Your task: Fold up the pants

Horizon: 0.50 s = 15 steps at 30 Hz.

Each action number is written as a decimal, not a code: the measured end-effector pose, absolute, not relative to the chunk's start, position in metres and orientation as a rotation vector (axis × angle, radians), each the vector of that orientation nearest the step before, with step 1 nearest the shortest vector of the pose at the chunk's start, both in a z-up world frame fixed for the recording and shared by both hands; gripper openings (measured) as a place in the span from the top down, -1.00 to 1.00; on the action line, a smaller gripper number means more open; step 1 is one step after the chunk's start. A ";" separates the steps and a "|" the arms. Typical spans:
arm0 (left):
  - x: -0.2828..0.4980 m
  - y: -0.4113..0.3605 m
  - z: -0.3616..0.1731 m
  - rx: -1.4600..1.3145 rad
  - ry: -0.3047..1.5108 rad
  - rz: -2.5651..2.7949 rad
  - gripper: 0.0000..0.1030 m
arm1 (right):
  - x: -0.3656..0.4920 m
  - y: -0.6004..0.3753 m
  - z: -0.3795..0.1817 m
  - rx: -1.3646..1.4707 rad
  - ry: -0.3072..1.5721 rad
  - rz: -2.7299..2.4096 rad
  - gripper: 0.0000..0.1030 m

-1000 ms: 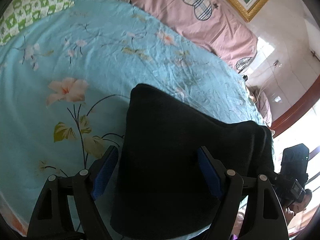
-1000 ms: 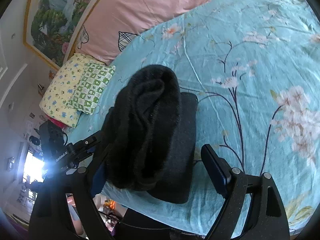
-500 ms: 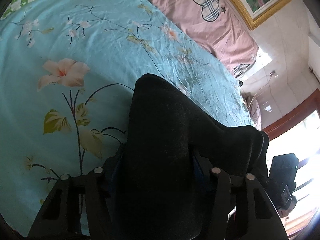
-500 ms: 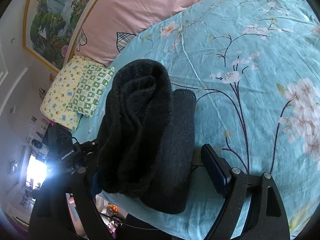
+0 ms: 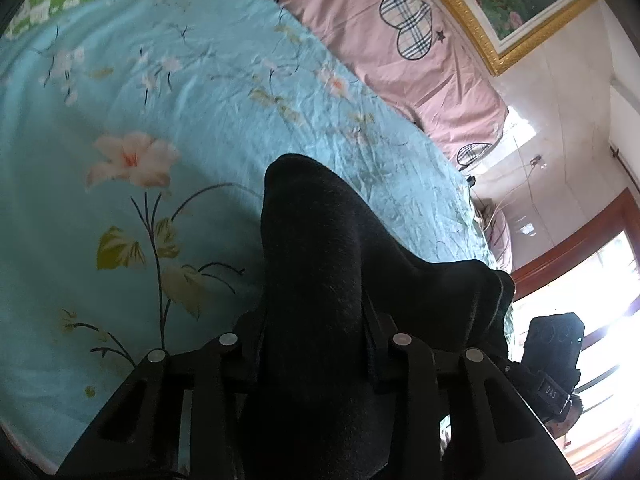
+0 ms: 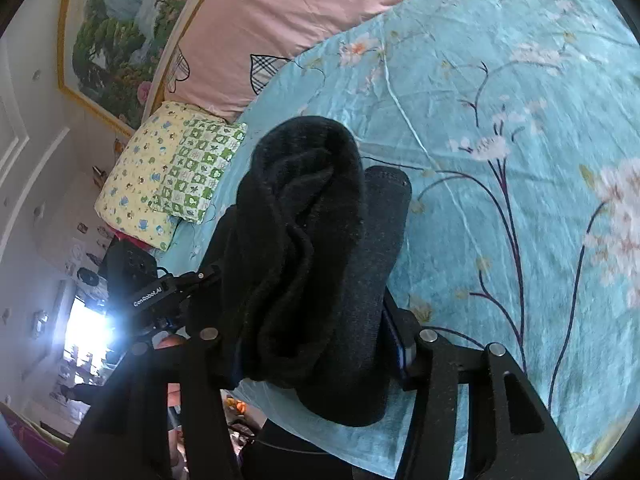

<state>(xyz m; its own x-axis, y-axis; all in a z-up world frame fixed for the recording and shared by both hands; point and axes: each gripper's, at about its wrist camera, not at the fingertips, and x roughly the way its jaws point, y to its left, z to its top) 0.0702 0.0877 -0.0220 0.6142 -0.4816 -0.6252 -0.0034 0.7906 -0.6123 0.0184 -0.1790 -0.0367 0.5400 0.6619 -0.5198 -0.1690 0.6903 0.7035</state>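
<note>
A: Where are the pants (image 5: 320, 280) against each claw?

B: Folded bundle on the bed (image 5: 120, 200), near its front edge. The left claw (image 5: 314, 344) has the bundle between its fingers, jaws closing, pads pressed into the fabric. The right claw (image 6: 316, 344) takes the other end, jaws also closing, cloth squeezed between the pads.

A: Appearance?

B: Black, thick, fuzzy knit. From the right wrist the pants (image 6: 308, 240) show stacked rolled layers with an open fold at the far end. They are bunched and lifted at both claws.

A: Surroundings?

B: Pink pillow (image 5: 380, 40) at the bed's head.
</note>
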 end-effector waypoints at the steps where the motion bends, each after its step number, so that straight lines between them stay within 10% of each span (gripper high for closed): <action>1: 0.069 0.088 -0.018 -0.610 0.868 -0.293 0.31 | 0.019 -0.177 -0.033 0.635 0.864 0.545 -0.05; 15: 0.058 0.139 0.026 -0.553 0.749 -0.134 0.31 | 0.071 -0.133 -0.011 0.615 0.824 0.677 -0.02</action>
